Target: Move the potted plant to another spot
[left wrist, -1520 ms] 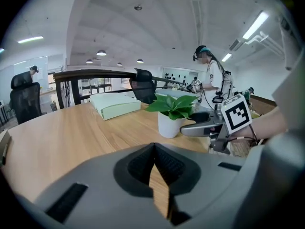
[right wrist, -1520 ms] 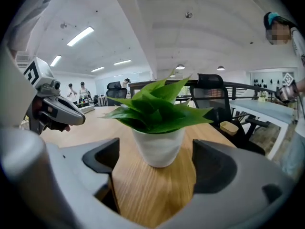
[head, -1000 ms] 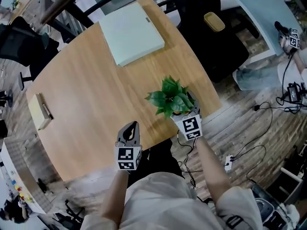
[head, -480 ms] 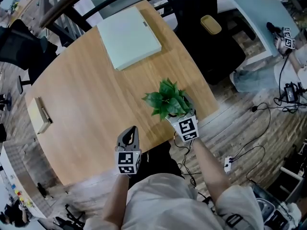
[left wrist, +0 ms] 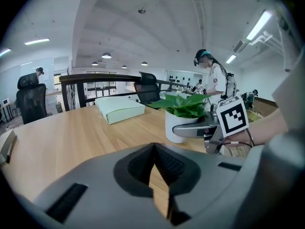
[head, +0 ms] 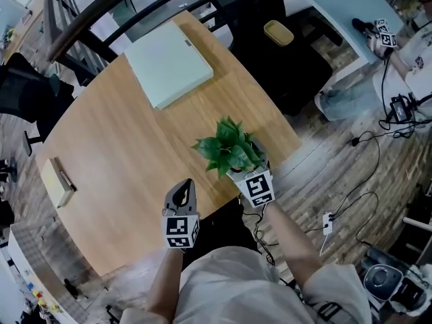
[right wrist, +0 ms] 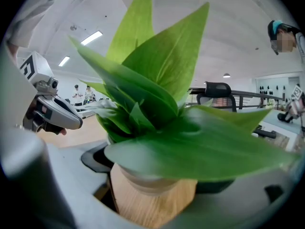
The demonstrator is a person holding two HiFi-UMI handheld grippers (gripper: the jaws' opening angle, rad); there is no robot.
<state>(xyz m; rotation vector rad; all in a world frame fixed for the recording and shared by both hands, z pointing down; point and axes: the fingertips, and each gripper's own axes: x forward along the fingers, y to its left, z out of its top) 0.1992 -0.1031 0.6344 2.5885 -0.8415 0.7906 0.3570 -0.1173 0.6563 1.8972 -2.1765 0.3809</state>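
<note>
1. The potted plant [head: 229, 152] is close to the wooden table's [head: 121, 154] near right edge, with bare tabletop to its left and toward the green box [head: 169, 63].
2. The right gripper's [head: 248, 171] 2 jaws clamp its white pot.
3. The left gripper [head: 182, 193], jaws together and empty, hovers to the plant's left, apart from it.

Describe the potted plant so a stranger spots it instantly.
Find the wooden table. At its edge nearest the person, between the right gripper's jaws, is the potted plant. Only it has green leaves and a white pot, unlike the flat box.
</note>
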